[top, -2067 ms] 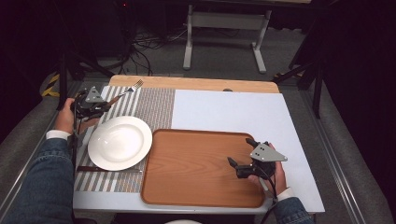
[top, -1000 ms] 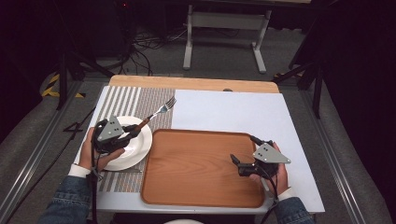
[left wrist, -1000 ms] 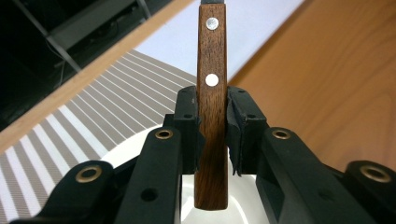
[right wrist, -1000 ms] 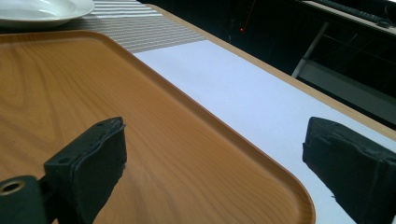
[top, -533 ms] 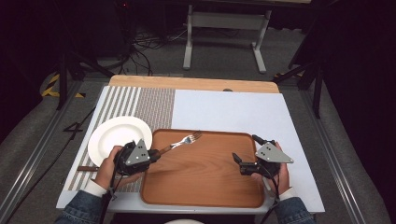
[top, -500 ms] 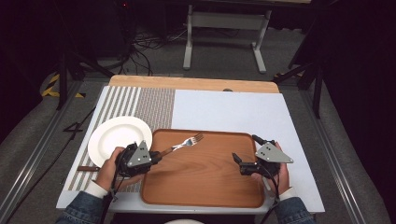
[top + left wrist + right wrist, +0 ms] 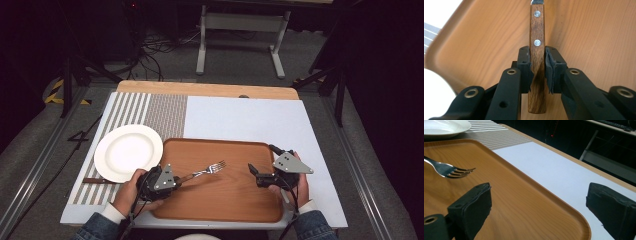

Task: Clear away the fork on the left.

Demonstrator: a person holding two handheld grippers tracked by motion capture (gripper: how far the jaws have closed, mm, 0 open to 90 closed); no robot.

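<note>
2 grippers (image 7: 181,178) (image 7: 251,169) inside tray (image 7: 225,210) rim.

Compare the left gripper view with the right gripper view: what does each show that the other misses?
Left gripper view: the fork's riveted wooden handle clamped in the left hand-held gripper. Right gripper view: the fork's tines, the white table surface, and the right hand-held gripper standing open with nothing between its jaws. Both: the wooden tray, the white plate and the striped placemat.

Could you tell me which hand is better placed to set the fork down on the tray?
Left. The left gripper already clamps the fork by its wooden handle over the tray; the right gripper is open and holds nothing.
</note>
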